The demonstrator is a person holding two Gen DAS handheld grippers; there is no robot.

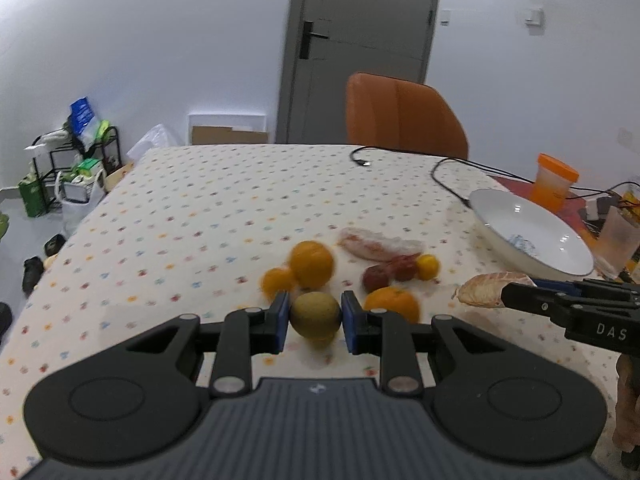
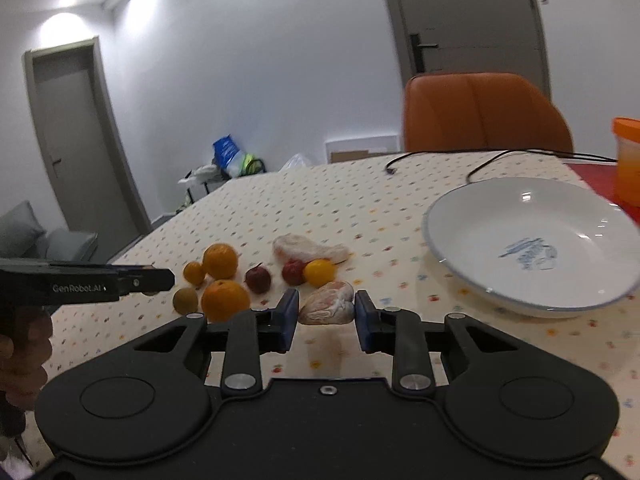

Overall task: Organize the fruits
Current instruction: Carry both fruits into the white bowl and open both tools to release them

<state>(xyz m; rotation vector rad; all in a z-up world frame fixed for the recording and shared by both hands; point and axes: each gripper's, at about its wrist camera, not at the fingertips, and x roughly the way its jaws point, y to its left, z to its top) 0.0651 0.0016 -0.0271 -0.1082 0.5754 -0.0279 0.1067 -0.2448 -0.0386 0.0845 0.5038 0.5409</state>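
Here the left gripper (image 1: 315,322) is clenched on a green-brown fruit (image 1: 316,315), its blue pads (image 1: 282,312) pressed to either side of it, with the fruit held above the dotted tablecloth (image 1: 200,216). The right gripper (image 2: 327,314) grasps a pale pink, wrapped fruit (image 2: 328,304) between its own blue pads (image 2: 290,310), also lifted off the cloth, just beside the near-left rim of the white plate (image 2: 460,272). Taking the plate as the landmark, the rest of the fruit lies in a loose cluster to its left: a big orange (image 2: 225,300) nearest the camera, a second orange (image 2: 220,261) beyond it, a small orange (image 2: 194,273) touching that one, a dark red fruit (image 2: 258,279), another red fruit (image 2: 293,272) touching a small yellow fruit (image 2: 319,272), and a second wrapped piece (image 2: 308,250) lying farthest back. The yellow fruit is the loose one closest to the plate. In the right wrist view the left gripper reaches in from the left edge, held by a hand (image 2: 24,356), with the green-brown fruit showing under its tip. A black cable (image 2: 480,164) trails over the cloth behind the plate, an orange-lidded cup (image 2: 628,160) stands to the plate's far right, and an orange chair (image 2: 484,112) sits beyond the table edge behind it.
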